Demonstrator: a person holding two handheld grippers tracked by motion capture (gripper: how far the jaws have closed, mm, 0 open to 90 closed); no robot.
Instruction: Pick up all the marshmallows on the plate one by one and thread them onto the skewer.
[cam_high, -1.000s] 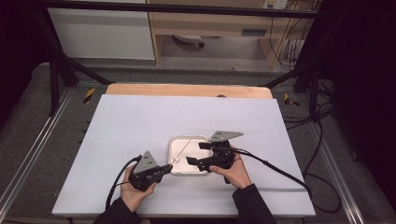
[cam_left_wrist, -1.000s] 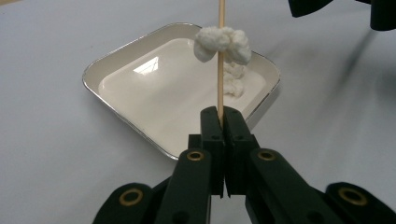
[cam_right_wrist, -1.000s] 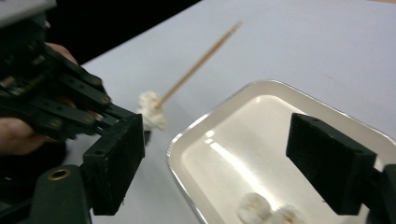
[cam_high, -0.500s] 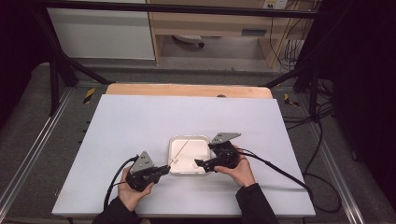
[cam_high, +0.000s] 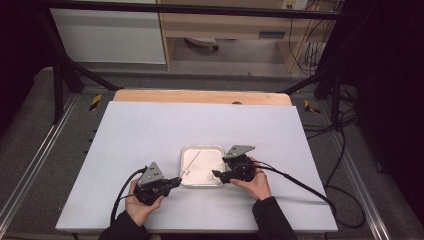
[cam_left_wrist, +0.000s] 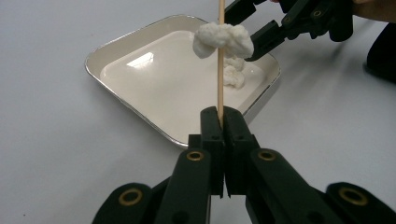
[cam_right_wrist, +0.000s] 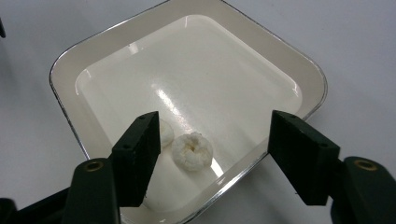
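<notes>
The person is threading soft white puffs onto a thin wooden skewer. The left tongs are clamped tight on the skewer's lower end, holding it slanted over the shallow square white tray with a metal rim, which sits near the front edge of the worktop, a little right of its middle. One white marshmallow-like puff is already speared partway up the stick. The right tongs stand wide apart, holding nothing, poised just above the tray's near corner, where two more small white puffs lie side by side.

As I judge it, one piece is on and the next pick-up is in hand. The next move calls for lowering the right tongs around one puff, closing gently so it does not squash, then lining its centre up with the skewer's tip.

The pale grey worktop is otherwise bare, with a wooden strip along its far edge. Beyond stand black frame posts, cables and a light cabinet.
</notes>
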